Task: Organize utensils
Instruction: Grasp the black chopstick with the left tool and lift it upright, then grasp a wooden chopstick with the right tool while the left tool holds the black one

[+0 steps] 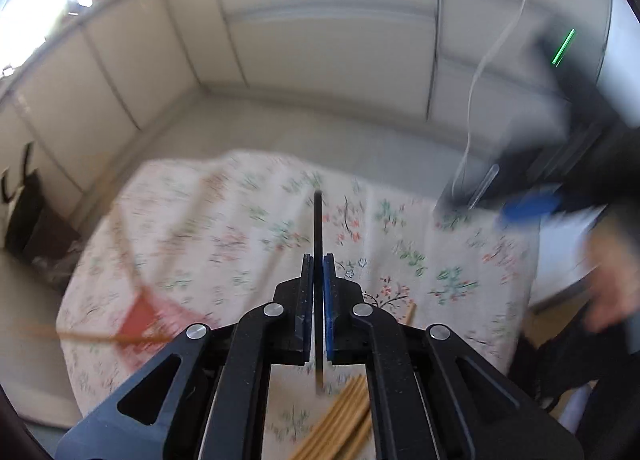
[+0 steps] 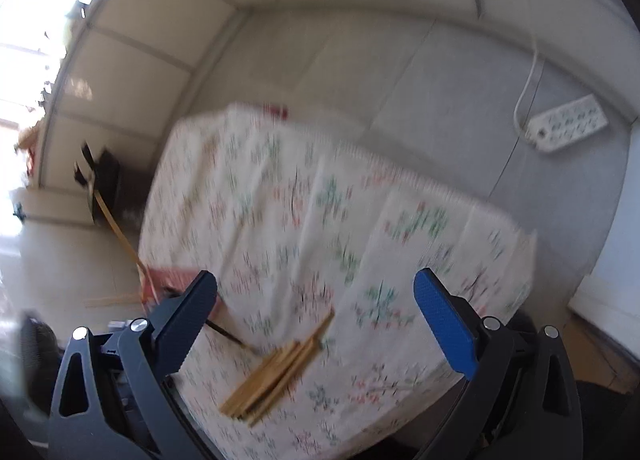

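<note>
Left wrist view is showing the left claw (image 1: 318, 292) pinching a thin black stick (image 1: 318, 228) between its closed pads, the stick pointing forward over the floral cloth (image 1: 224, 220) covering the desk, while a blurred red holder (image 1: 140, 318) is lying toward the left edge and a bundle of wooden chopsticks (image 1: 340, 420) is lying on the cloth just under the claw. Right wrist view is showing the right claw (image 2: 316, 316) standing wide open and holding nothing above the same chopstick bundle (image 2: 276, 376), with a white power strip (image 2: 566, 122) lying on the floor well beyond the desk at the right.
</note>
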`<state>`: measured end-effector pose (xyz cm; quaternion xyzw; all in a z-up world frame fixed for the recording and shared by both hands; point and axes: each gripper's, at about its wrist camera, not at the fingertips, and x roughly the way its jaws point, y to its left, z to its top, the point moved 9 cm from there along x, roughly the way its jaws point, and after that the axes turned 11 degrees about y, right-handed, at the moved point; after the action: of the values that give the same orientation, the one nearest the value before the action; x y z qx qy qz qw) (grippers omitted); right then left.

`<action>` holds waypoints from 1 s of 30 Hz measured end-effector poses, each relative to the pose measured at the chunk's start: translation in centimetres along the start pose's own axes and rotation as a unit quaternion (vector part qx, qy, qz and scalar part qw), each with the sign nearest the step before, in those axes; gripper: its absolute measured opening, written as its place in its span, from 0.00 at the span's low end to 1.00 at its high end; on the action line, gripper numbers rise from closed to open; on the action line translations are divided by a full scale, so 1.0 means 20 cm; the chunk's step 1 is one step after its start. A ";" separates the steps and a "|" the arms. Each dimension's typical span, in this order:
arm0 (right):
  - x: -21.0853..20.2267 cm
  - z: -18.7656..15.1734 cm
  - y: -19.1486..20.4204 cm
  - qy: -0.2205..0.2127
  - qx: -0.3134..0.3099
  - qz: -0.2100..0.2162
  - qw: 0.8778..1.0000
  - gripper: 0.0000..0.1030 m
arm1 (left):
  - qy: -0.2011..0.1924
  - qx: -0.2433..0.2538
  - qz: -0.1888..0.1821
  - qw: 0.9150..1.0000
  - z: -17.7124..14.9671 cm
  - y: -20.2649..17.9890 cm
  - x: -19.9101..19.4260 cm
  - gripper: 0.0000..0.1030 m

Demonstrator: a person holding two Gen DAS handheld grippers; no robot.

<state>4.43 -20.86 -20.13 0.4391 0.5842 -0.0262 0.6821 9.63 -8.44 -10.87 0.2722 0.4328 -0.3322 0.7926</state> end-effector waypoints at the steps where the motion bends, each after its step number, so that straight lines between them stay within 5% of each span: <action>1: 0.12 -0.07 0.01 0.040 0.001 0.000 0.999 0.76 | -0.018 -0.011 0.002 1.000 -0.01 0.00 -0.07 0.04; 6: 0.41 -0.20 -0.09 0.136 0.092 0.029 0.986 0.48 | -0.110 -0.064 0.019 0.992 -0.10 0.07 -0.47 0.04; 14: 0.49 -0.18 -0.02 0.115 0.100 -0.002 0.988 0.26 | -0.203 -0.088 0.019 0.975 -0.13 0.11 -0.84 0.04; 19: 0.54 -0.17 0.03 0.096 0.078 -0.044 0.991 0.11 | -0.213 -0.097 0.022 0.972 -0.16 0.13 -0.88 0.04; 25: 0.53 -0.11 0.07 0.069 0.068 -0.014 0.995 0.06 | -0.212 -0.121 0.012 0.970 -0.18 0.18 -0.86 0.04; 30: 0.37 -0.06 0.26 0.000 -0.017 -0.008 1.000 0.06 | -0.209 -0.140 0.009 0.968 -0.18 0.21 -0.83 0.04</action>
<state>8.74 -13.42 -23.12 0.4229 0.5880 -0.0220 0.6892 4.26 1.58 2.47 0.0872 0.2975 -0.3107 0.8985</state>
